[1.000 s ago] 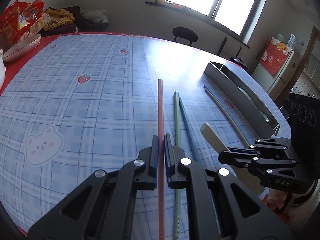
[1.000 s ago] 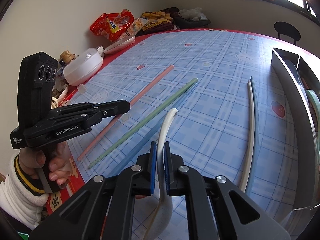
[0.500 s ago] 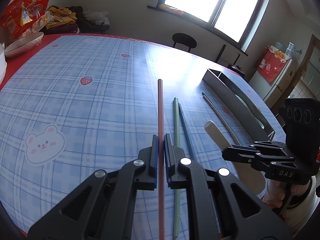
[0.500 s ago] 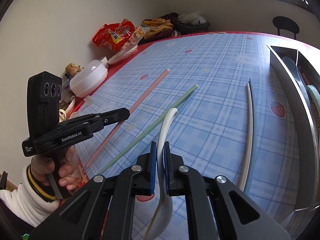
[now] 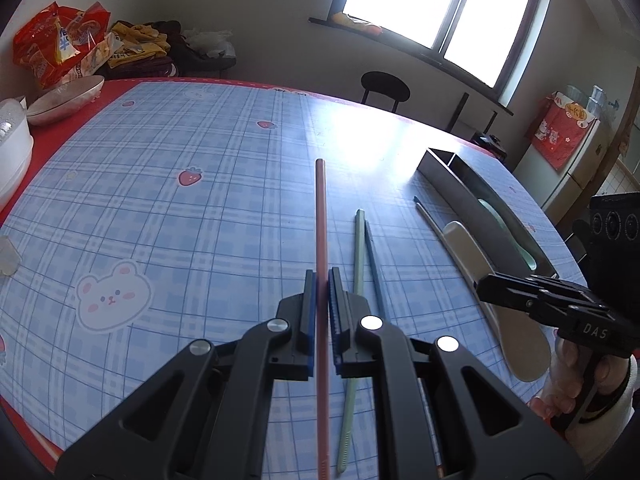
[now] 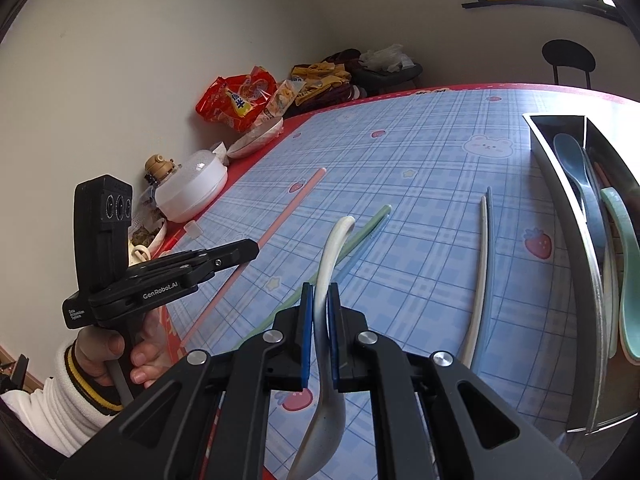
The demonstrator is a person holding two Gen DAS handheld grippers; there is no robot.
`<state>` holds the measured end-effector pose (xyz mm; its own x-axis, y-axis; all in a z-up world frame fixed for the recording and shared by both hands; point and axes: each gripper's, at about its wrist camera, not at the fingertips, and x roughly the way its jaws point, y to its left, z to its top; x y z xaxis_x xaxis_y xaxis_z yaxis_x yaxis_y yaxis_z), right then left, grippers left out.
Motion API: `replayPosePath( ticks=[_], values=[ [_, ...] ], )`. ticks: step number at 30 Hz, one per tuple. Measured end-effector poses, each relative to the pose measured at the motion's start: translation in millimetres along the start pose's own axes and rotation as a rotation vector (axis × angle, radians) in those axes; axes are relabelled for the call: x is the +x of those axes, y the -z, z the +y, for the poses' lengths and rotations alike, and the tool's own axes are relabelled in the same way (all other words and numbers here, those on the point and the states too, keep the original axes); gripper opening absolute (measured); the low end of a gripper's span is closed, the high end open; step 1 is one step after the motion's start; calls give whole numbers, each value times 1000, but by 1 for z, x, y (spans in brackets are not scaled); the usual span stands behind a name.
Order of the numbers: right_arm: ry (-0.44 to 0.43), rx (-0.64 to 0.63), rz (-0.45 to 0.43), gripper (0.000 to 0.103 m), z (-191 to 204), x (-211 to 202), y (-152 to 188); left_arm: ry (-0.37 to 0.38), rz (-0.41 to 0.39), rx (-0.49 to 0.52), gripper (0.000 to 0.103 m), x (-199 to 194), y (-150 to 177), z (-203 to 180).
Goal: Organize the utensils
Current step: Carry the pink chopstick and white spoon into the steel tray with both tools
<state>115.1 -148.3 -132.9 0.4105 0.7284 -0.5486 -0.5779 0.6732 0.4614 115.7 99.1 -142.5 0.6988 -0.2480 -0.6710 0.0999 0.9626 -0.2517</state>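
Pink chopstick (image 5: 321,216) runs straight through the left gripper (image 5: 322,280), clamped between the blue pads, jaws nearly closed on it; its far end points toward the window side of the table, its near end passes back under the gripper body. White spoon (image 6: 326,276) is pinched by its handle in the right gripper (image 6: 320,292), jaws narrow on it, handle tip curving up ahead of the pads, bowl hanging below and behind them, above the table.

Just right of the pink chopstick, a green chopstick (image 5: 357,264) and a blue chopstick (image 5: 374,268) lie side by side on the table, touching or nearly so. Further right, a white chopstick (image 6: 478,276) and a dark chopstick (image 6: 491,232) lie together, near the steel tray (image 6: 560,184) at the table's right edge. Tray compartments hold a blue spoon (image 6: 570,160) and a green spoon (image 6: 628,264).

Table (image 5: 160,200) has a blue plaid cloth with bears and strawberries. Snack bags (image 5: 60,48), a bowl (image 5: 66,98) and a white container (image 6: 192,188) sit along the far left edge.
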Motion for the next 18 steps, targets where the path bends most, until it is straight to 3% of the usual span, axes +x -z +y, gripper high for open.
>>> replayPosePath(
  ticks=[7, 10, 18],
  values=[
    [22, 45, -69, 7, -28, -32, -24, 50, -10, -8, 10, 5, -22, -42],
    [74, 1, -85, 7, -43, -51, -37, 75, -16, 4, 10, 12, -33, -68],
    [117, 85, -114, 7, -118, -86, -42, 111, 3, 30, 10, 45, -62, -142]
  ],
)
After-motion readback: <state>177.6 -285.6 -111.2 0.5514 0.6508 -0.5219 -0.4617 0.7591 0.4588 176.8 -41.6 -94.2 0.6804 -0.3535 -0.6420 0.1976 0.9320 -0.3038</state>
